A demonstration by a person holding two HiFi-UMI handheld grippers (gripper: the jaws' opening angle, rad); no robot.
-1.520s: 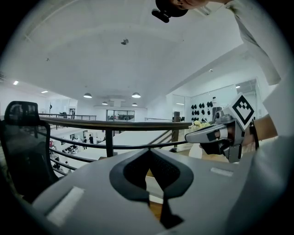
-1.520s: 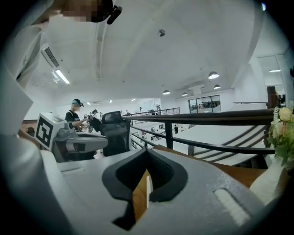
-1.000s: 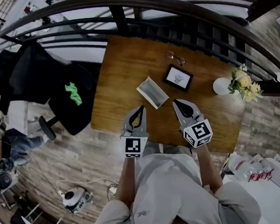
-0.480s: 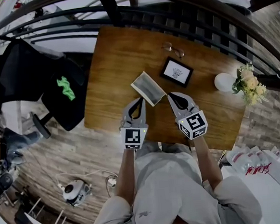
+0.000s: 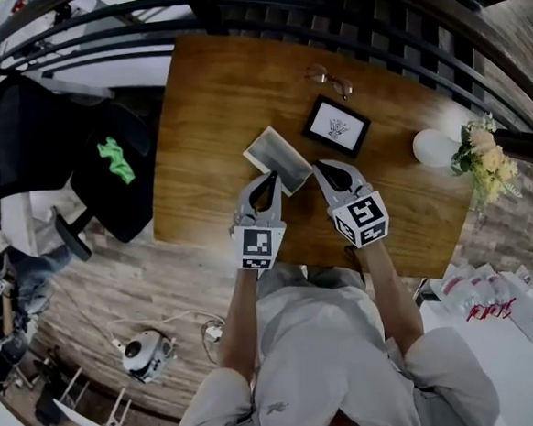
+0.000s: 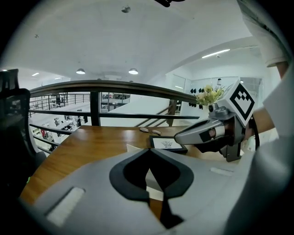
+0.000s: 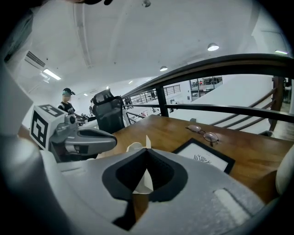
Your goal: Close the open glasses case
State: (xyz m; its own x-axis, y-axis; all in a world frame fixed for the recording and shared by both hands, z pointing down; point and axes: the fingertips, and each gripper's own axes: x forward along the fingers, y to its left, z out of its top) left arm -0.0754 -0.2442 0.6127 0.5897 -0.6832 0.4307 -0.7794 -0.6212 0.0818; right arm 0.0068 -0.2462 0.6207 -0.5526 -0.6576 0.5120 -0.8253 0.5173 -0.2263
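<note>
Table (image 5: 213, 120): one, wooden; it bears the picture frame and everything small.
Black chair (image 5: 59, 150): one, well left of the picture frame, off the table.
Grippers: two. The left gripper (image 5: 266, 175) and right gripper (image 5: 319, 166) are both on the near side of the picture frame. Each has its fingertips pressed together with nothing between them.
Vase with flowers (image 5: 431, 147): one, right of the picture frame, near the table edge.
Glasses case (image 5: 279, 158): one, open and pale, lying just left of the picture frame on its near side.
Picture frame (image 5: 336, 127): one, flat on the table.
Glasses (image 5: 329, 79): one pair, just beyond the picture frame.
Change: a second ago both grippers were further back from the picture frame, with bare wood between their tips and the case. Now the tips are at the case's near edge and right corner.
Hard to tell: whether either tip touches the case. In both gripper views the gripper body covers most of the case.
</note>
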